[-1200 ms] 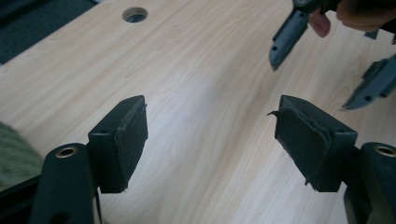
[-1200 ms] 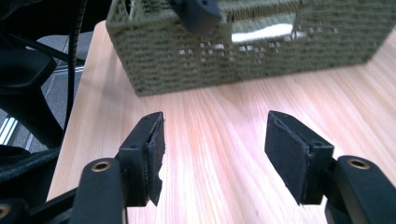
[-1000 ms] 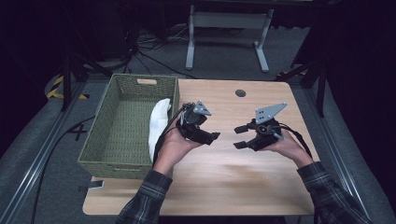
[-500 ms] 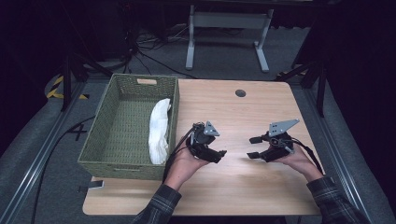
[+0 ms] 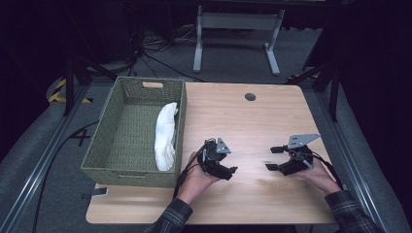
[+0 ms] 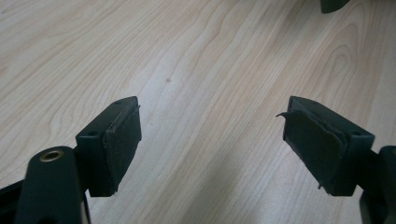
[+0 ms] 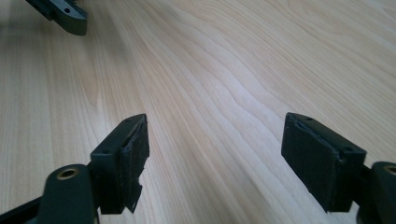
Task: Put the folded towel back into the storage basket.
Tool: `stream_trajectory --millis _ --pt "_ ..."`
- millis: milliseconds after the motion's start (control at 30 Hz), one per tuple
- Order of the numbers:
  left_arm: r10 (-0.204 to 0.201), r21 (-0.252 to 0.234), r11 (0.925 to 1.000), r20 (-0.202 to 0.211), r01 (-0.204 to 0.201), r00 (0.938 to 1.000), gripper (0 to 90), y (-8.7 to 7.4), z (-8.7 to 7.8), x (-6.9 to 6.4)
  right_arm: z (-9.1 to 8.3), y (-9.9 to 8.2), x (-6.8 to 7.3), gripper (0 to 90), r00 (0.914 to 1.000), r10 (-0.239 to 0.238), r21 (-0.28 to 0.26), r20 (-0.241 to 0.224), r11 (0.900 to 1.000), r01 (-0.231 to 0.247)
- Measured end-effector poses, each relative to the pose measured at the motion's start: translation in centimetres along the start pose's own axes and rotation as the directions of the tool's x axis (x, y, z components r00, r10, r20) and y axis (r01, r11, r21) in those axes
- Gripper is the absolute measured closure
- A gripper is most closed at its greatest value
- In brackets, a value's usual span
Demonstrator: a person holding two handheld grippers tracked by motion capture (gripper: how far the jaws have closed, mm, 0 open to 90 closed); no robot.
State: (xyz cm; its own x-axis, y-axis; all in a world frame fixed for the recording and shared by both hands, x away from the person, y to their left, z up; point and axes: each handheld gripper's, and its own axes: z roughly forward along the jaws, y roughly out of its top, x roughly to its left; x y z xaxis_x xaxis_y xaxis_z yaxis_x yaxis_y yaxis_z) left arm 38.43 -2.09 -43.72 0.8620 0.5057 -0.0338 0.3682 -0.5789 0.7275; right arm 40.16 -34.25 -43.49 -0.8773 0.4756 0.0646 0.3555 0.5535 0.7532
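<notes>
Both grippers hover low over the bare wooden table (image 5: 243, 121), and each one's jaws have just been opening with nothing between them. My left gripper (image 5: 229, 171) sits in a hand right of the basket, pointing right; its own view shows it open (image 6: 210, 135) over bare wood. The right gripper (image 5: 270, 158), topped by a grey three-cornered plate, points left toward it and stands open (image 7: 215, 149). Each gripper view catches the other's jaw tip: the right gripper at the top right, the left gripper (image 7: 60, 14) at the top left.
A green woven basket (image 5: 133, 167) stands on the table's left side with a white rolled cloth (image 5: 165, 133) along its right wall. A round cable hole (image 5: 250, 96) lies near the far edge. A metal stand (image 5: 233, 29) and cables are on the floor behind.
Both hands have come down and back toward the near edge of the table, the right one also drifting right. Their jaws stand wider apart. Basket and cloth have not moved.
</notes>
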Motion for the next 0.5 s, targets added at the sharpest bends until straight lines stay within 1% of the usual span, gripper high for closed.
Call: stream_trajectory --millis 33,67,133,167,200,267,300,333,367,400,433,467,500 --pt "-0.005 0.002 1.0000 -0.001 0.005 1.0000 18.8 -0.1 0.2 -0.1 -0.1 -0.4 0.0 22.3 0.9999 0.010 0.007 0.010 0.9999 -0.010" --pt "0.003 0.000 1.0000 -0.004 -0.003 1.0000 18.4 -0.3 0.4 -0.1 -0.2 -0.7 -0.1 21.8 0.9998 0.016 0.007 0.013 0.9999 -0.016" --pt "-0.011 0.009 0.9999 0.001 0.011 0.9999 17.3 -0.8 0.7 -0.2 -0.5 -1.5 -0.2 20.8 0.9990 0.030 0.015 0.033 0.9994 -0.030" --pt "-0.016 0.010 0.9998 0.006 0.015 0.9999 16.9 -0.9 0.9 -0.2 -0.6 -1.7 -0.2 20.4 0.9988 0.029 0.010 0.039 0.9995 -0.029" --pt "-0.010 0.013 0.9999 0.010 0.010 0.9999 16.3 -1.1 1.0 -0.1 -0.7 -1.9 -0.2 20.1 0.9980 0.041 0.011 0.049 0.9991 -0.042" --pt "-0.016 0.012 0.9998 0.004 0.016 0.9999 15.7 -1.4 1.1 -0.2 -1.0 -2.4 -0.4 19.2 0.9966 0.052 0.008 0.064 0.9986 -0.053" --pt "-0.006 0.019 0.9998 -0.003 0.006 1.0000 15.7 -1.6 1.3 -0.3 -1.1 -2.7 -0.5 18.8 0.9958 0.061 0.009 0.069 0.9980 -0.062" --pt "-0.006 0.019 0.9998 -0.003 0.006 1.0000 15.6 -1.6 1.3 -0.3 -1.1 -2.7 -0.5 18.8 0.9958 0.061 0.009 0.069 0.9980 -0.062" --pt "0.000 0.026 0.9997 -0.007 0.000 1.0000 15.6 -1.7 1.4 -0.3 -1.2 -3.0 -0.6 18.1 0.9945 0.068 0.011 0.079 0.9976 -0.069" --pt "-0.005 0.030 0.9995 0.000 0.005 1.0000 15.3 -1.9 1.5 -0.3 -1.2 -3.2 -0.7 17.4 0.9939 0.067 0.011 0.088 0.9976 -0.068" --pt "-0.001 0.027 0.9996 -0.004 0.001 1.0000 15.0 -2.0 1.6 -0.3 -1.3 -3.5 -0.7 17.2 0.9928 0.074 0.012 0.094 0.9971 -0.075" --pt "-0.004 0.029 0.9996 -0.004 0.004 1.0000 14.9 -2.1 1.7 -0.3 -1.3 -3.7 -0.8 17.2 0.9920 0.073 0.012 0.103 0.9972 -0.074" --pt "0.002 0.037 0.9993 -0.002 -0.001 1.0000 14.9 -2.2 1.8 -0.3 -1.3 -3.9 -0.8 17.2 0.9905 0.073 0.009 0.116 0.9972 -0.075"
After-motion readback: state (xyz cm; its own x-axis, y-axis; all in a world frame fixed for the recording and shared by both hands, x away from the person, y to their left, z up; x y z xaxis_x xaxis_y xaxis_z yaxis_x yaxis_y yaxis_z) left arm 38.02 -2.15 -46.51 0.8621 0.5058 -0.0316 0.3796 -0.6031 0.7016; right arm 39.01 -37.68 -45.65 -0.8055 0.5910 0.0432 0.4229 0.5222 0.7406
